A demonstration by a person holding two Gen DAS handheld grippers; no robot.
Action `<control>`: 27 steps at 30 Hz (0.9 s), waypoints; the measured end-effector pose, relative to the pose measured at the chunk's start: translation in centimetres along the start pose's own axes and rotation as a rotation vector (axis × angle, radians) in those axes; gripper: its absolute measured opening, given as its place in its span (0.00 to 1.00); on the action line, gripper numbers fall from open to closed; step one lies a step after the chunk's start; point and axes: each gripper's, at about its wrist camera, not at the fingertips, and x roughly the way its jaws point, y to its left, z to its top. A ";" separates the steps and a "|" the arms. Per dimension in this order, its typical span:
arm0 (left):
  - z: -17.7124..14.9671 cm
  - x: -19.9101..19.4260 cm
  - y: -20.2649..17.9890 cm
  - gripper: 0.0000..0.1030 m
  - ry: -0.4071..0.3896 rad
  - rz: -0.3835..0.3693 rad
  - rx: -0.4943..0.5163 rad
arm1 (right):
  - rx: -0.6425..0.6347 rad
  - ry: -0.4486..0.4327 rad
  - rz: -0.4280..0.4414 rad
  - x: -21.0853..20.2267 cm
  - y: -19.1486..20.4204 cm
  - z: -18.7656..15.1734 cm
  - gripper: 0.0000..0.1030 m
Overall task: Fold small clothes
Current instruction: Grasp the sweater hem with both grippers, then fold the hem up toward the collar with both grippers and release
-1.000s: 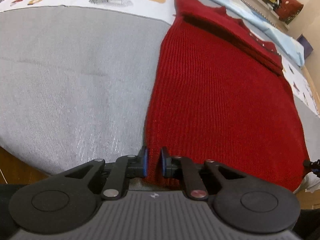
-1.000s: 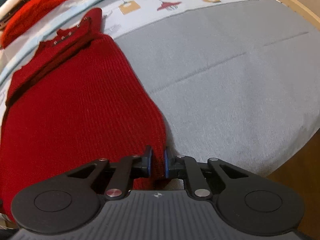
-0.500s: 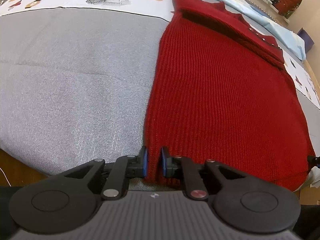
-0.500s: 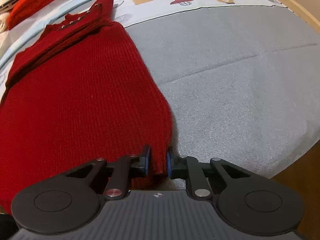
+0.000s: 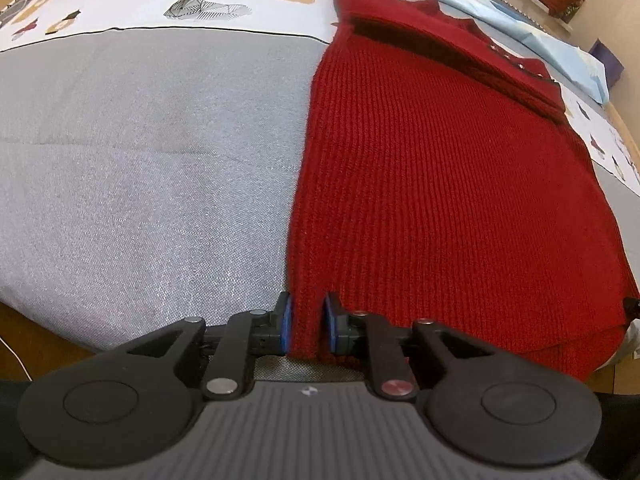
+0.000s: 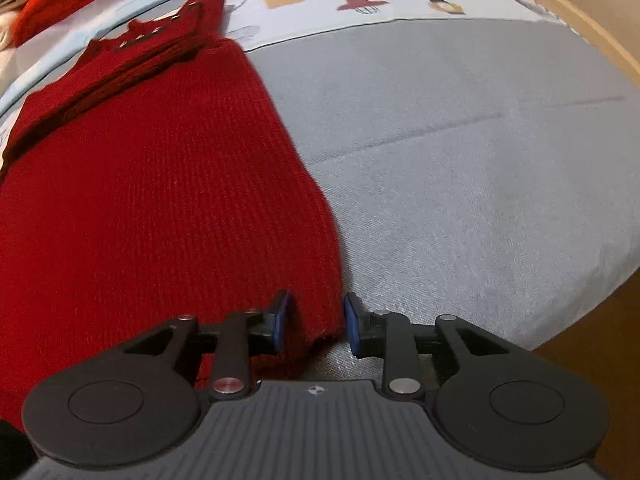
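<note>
1. Release is the step in hand: both tongs are opening at the red knit sweater's near hem.
2. Left tongs are opening, with the hem corner still between their pads; right tongs stand spread, their corner loose between them.
3. Sweater lies flat on the grey bedcover, ribbed, soft, sleeves folded across its far end.
4. Next, probably regrip the hem and carry it toward the collar.
</note>
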 end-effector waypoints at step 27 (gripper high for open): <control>0.3 -23.4 3.9 0.05 -0.290 -0.321 0.017 | 0.167 -0.354 0.485 -19.6 -5.3 0.2 0.07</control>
